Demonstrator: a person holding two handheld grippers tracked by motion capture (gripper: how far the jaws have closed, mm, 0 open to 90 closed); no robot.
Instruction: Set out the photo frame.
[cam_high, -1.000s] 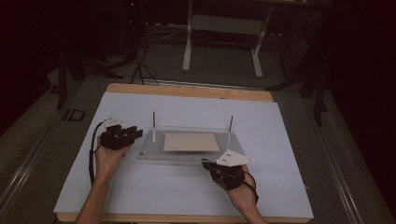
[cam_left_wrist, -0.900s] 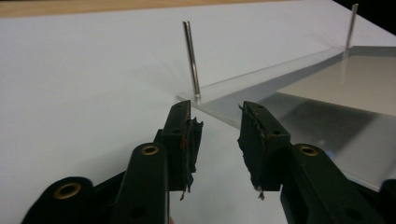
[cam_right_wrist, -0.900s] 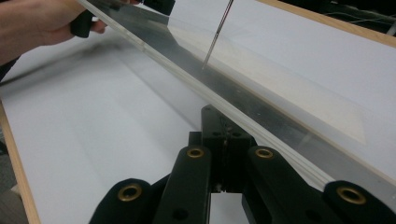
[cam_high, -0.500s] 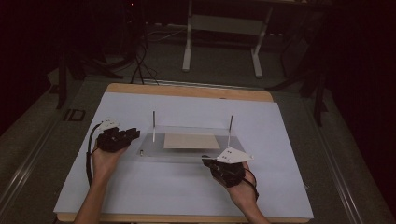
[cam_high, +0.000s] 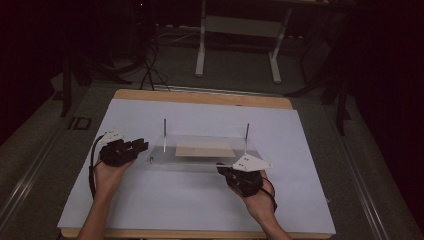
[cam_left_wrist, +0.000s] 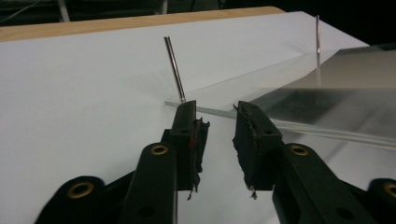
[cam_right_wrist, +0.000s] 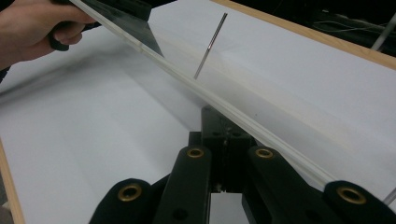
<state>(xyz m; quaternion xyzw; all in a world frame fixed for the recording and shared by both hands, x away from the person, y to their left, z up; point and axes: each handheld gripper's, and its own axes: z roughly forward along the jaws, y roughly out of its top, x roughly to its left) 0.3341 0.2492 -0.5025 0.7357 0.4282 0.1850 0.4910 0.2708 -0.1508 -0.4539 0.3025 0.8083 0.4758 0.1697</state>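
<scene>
A clear plate (cam_high: 200, 152) with two upright metal pins (cam_high: 164, 134) lies mid-surface on a white sheet (cam_high: 165, 200), with bare sheet all around it. The left gripper (cam_left_wrist: 218, 133) sits at the plate's left edge, fingers (cam_left_wrist: 189, 135) narrowly parted, holding nothing. The right gripper (cam_right_wrist: 227, 135) has its fingers closed at the plate's near edge; whether they pinch it cannot be told.

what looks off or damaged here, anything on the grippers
The rubber pads on the left gripper look worn: their edges are ragged, with frayed bits hanging from both jaws. The clear plate with its two upright pins lies flat and square on the white sheet. Nothing looks spilled.
</scene>
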